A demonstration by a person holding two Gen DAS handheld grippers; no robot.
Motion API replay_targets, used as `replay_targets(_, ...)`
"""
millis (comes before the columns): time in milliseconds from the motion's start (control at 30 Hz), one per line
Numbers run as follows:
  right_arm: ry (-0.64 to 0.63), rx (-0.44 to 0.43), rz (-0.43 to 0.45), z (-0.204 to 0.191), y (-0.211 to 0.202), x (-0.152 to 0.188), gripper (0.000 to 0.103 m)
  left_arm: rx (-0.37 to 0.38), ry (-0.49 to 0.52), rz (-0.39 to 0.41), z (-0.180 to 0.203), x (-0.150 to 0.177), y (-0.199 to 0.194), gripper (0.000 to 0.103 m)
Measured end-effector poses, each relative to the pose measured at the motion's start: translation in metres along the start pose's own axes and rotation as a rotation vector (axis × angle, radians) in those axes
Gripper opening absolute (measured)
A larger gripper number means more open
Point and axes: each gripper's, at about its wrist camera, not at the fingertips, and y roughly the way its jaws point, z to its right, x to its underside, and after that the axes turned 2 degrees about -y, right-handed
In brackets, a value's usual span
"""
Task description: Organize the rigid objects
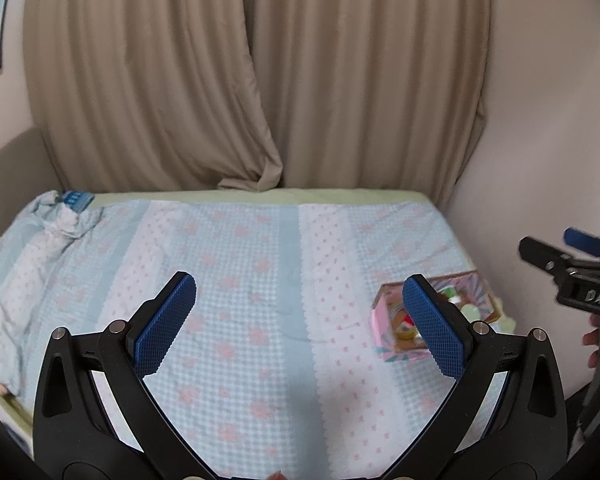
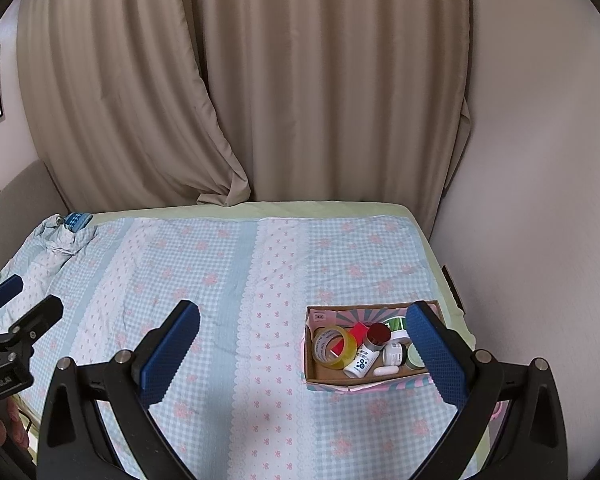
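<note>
A small pink-and-teal cardboard box [image 2: 327,385] sits on the bed at the right. It holds a roll of clear yellow tape [image 2: 335,347], a white bottle with a dark red cap [image 2: 369,354], a red block [image 2: 356,333], a green-printed tape roll [image 2: 394,326], small white jars and a white pill-shaped piece. The box also shows in the left wrist view [image 1: 382,322], partly behind a finger. My right gripper [image 2: 302,318] is open and empty, above the bed just left of the box. My left gripper [image 1: 300,292] is open and empty over the bed's middle.
The bed [image 2: 204,280] has a light blue checked cover with pink flowers. A crumpled cover end with a blue item [image 2: 76,220] lies at the far left corner. Beige curtains [image 2: 300,80] hang behind. A wall runs along the right side.
</note>
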Motion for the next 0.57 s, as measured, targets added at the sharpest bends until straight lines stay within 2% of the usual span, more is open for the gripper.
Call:
replay_targets(67, 0.001, -0.001, 0.002, 0.0, 0.001, 0.0, 0.103, 0.004, -0.023, 0.011, -0.003, 0.0, -0.001, 0.103)
replay_targets(267, 0.001, -0.001, -0.001, -0.001, 0.004, 0.0, 0.103, -0.059, -0.042, 0.044, -0.011, 0.0, -0.003, 0.103)
replay_targets(567, 0.007, 0.006, -0.017, -0.007, 0.015, -0.002, 0.103, -0.071, -0.016, 0.03, -0.022, -0.002, 0.012, 0.103)
